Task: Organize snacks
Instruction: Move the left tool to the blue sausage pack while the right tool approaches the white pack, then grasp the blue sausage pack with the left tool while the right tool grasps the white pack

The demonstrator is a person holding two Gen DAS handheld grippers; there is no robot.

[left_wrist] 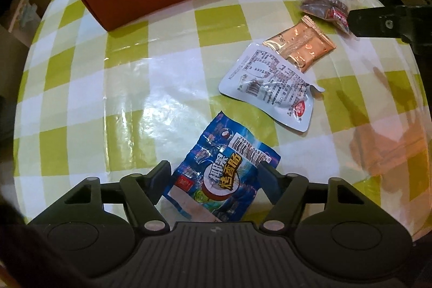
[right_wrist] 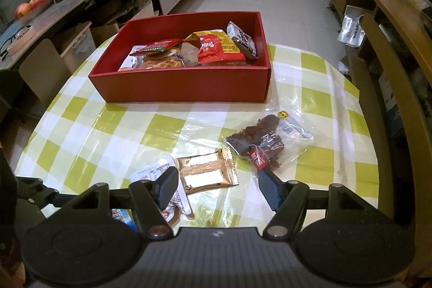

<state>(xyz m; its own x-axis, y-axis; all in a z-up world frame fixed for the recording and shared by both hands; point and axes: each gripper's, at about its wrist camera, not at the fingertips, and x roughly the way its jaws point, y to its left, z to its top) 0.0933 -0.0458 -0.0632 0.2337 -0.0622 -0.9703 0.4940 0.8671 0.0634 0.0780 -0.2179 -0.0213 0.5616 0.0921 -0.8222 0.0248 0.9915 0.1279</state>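
A blue snack packet (left_wrist: 221,174) lies flat on a round table (left_wrist: 121,104) covered in a green-and-white checked cloth, close to the table's near edge. It sits directly between the two fingers of the left gripper (left_wrist: 214,180), which points steeply down at it. The jaws are apart and bracket the packet's lower half; whether the pads already press its sides cannot be told, though the right finger meets the packet's edge. The packet's long axis runs away from the gripper and leans slightly right, so the jaws cross its short width — a fit for a pinch from above.

Just beyond it, toward the table's right side, a white pouch (left_wrist: 270,88) lies printed side up, and a copper-coloured wafer pack (left_wrist: 299,45) overlaps its far corner. Further right, near the right edge, a clear bag of dark dried pieces (right_wrist: 267,142) rests by itself.

The right gripper (right_wrist: 218,186) hovers over this cluster with its jaws apart and nothing held; the copper pack lies just ahead of its fingers and the clear bag's corner lies by the right finger.

At the far edge of the table stands a red box (right_wrist: 178,85), open-topped, already holding several packets. It lies well apart from the blue packet, straight ahead and slightly left of the left gripper. The left hand is plainly the nearer one for this packet.
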